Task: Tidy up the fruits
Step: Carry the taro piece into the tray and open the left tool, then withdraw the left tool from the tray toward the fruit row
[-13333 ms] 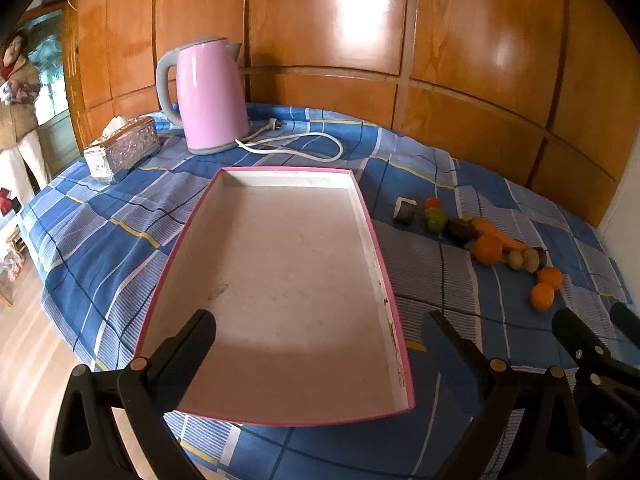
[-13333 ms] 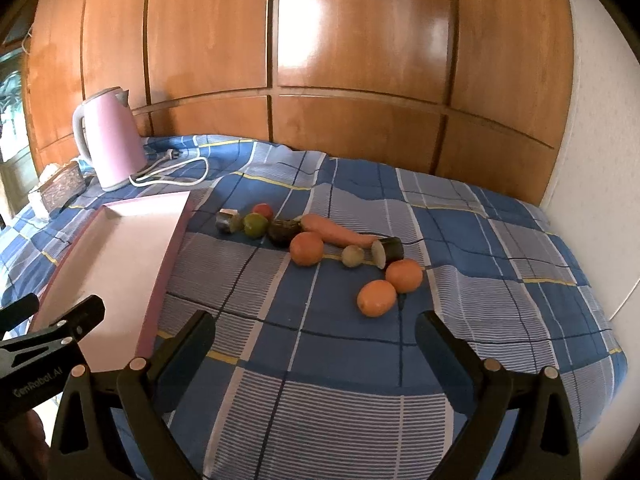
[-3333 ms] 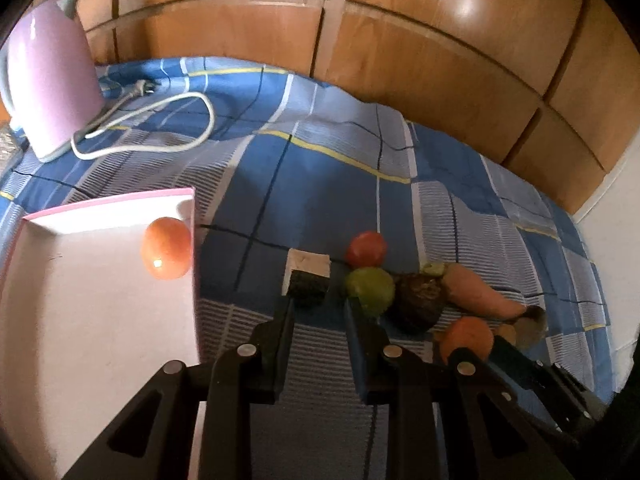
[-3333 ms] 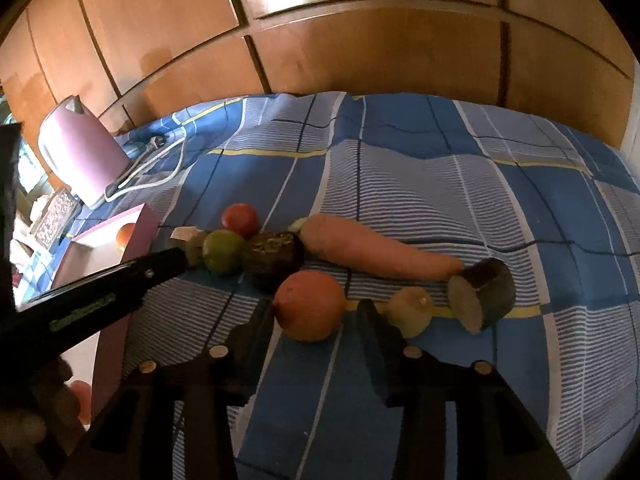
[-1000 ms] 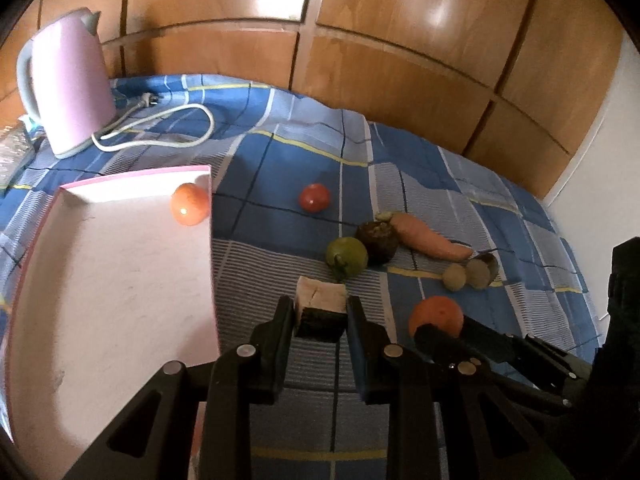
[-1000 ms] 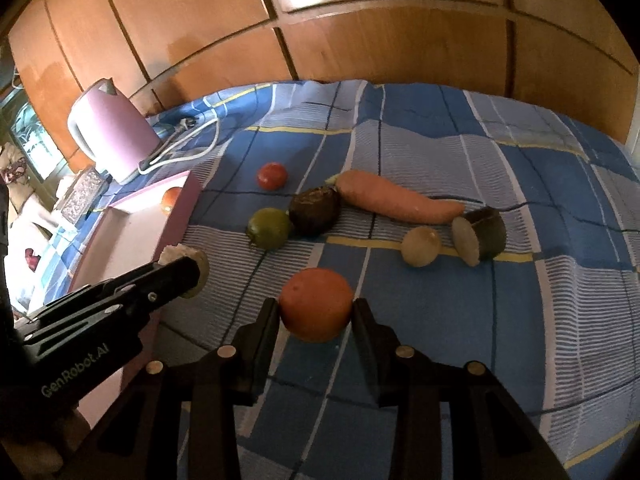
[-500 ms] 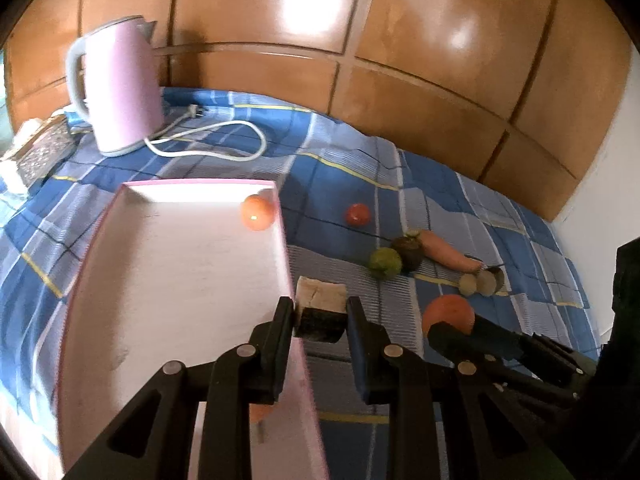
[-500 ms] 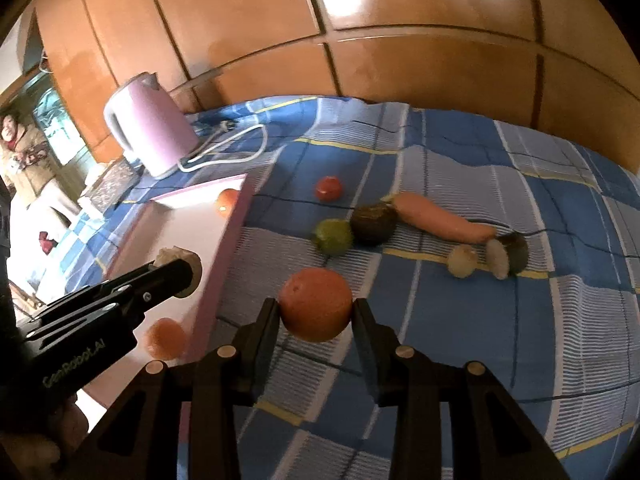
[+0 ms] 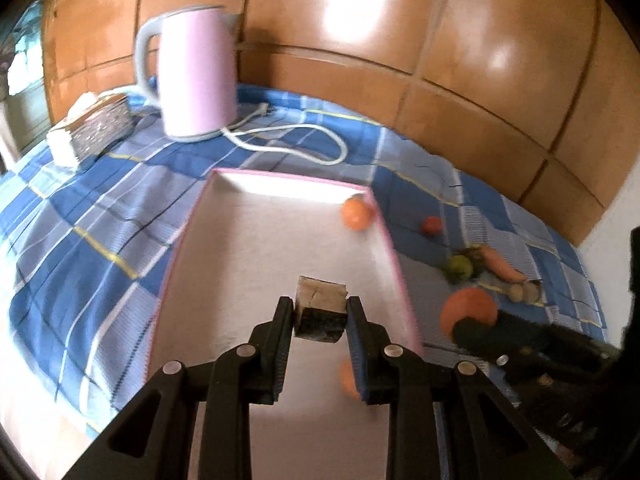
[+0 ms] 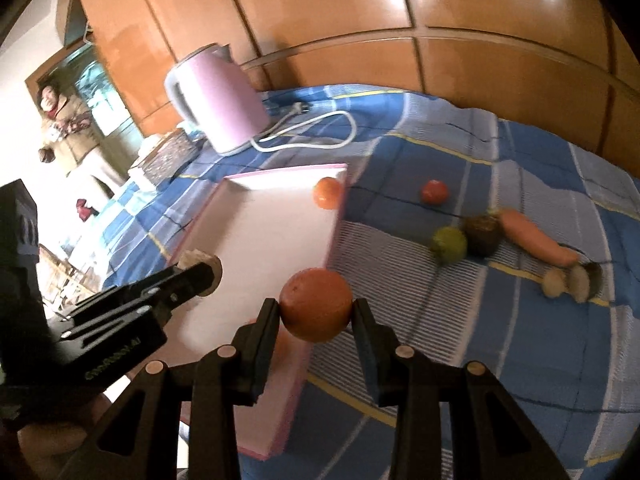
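My left gripper (image 9: 320, 316) is shut on a dark-skinned cut chunk (image 9: 321, 309) with a pale face, held above the pink-rimmed white tray (image 9: 256, 248). My right gripper (image 10: 315, 314) is shut on an orange (image 10: 315, 305), hovering over the tray's (image 10: 264, 232) right edge. One orange (image 9: 356, 213) lies in the tray's far right corner; another (image 9: 347, 376) shows behind my left gripper's right finger. On the blue checked cloth to the right lie a small red fruit (image 10: 434, 191), a green fruit (image 10: 449, 244), a dark round fruit (image 10: 482, 234), a carrot (image 10: 536, 242) and cut pieces (image 10: 570, 278).
A pink kettle (image 9: 192, 72) with its white cord (image 9: 296, 140) stands behind the tray. A silver tissue box (image 9: 90, 128) sits at the far left. Wooden panels (image 9: 400, 32) back the surface. A person (image 10: 68, 128) stands in the doorway at left.
Both grippers have carried their loads leftward, from over the cloth to over the tray. The loose fruits now lie farther right in both views.
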Demonstrator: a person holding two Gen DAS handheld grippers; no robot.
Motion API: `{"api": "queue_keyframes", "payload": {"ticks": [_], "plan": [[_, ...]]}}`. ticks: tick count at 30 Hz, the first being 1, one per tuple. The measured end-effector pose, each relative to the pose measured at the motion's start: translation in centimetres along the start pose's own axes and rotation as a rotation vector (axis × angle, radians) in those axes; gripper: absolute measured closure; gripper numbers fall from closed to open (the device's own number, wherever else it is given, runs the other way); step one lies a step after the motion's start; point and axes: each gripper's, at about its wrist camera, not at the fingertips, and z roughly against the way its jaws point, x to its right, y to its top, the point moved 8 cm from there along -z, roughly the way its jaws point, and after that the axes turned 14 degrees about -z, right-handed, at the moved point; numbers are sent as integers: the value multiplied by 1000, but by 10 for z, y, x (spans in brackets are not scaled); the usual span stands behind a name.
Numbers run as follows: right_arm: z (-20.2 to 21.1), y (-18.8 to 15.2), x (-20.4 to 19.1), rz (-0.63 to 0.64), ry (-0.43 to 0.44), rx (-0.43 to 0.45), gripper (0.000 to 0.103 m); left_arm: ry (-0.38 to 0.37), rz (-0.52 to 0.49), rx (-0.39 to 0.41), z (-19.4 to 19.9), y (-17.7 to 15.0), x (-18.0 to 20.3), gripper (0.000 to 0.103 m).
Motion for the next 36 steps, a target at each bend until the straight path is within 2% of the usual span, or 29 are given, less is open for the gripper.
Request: {"api": "queue_keyframes", "payload": {"ticks": [6,17,26,31,36], "plan": [[-14,4,-22,29,18,-27,65,38,24,-13,-2,-12,-25,76],[-34,15,-42,10,28,-39,62,91,45,-2,5,-14,-35,72],[-22,5,-32,0,8,-25,62,97,57,3,7,-14,-34,70],[-13,0,-16,-33,-23,-3,62,91,45,12,10,-14,-26,62],[-6,-3,-5,-41,-51,18,62,81,26,21,13,-12,-16,62]]}}
